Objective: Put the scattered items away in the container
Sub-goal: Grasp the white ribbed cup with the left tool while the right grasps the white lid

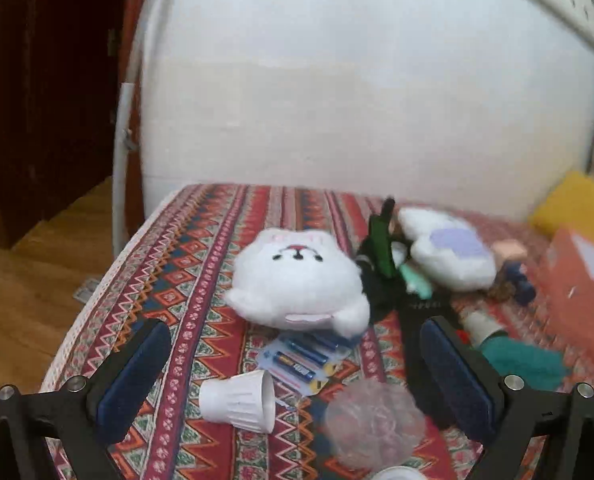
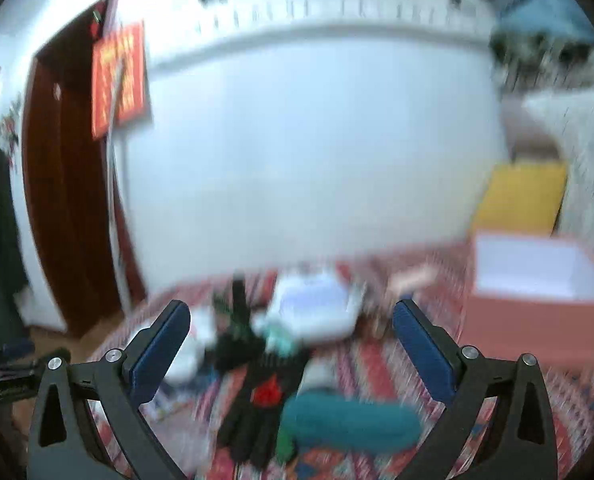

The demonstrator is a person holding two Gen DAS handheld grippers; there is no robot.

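Left gripper (image 1: 293, 364): jaws spread wide, nothing between them, poised above the patterned tablecloth (image 1: 201, 248). Between and ahead of its fingers lie a white plastic cup (image 1: 239, 402) on its side, a pack of batteries (image 1: 303, 360) and a crumpled clear wrapper (image 1: 373, 426); a white plush toy (image 1: 297, 280) sits just beyond the batteries. Right gripper (image 2: 291, 344): jaws likewise apart and empty, view blurred. A black glove (image 2: 257, 412) and teal cloth (image 2: 349, 420) lie between its fingers. The orange box (image 2: 537, 320), open, stands ahead to the right.
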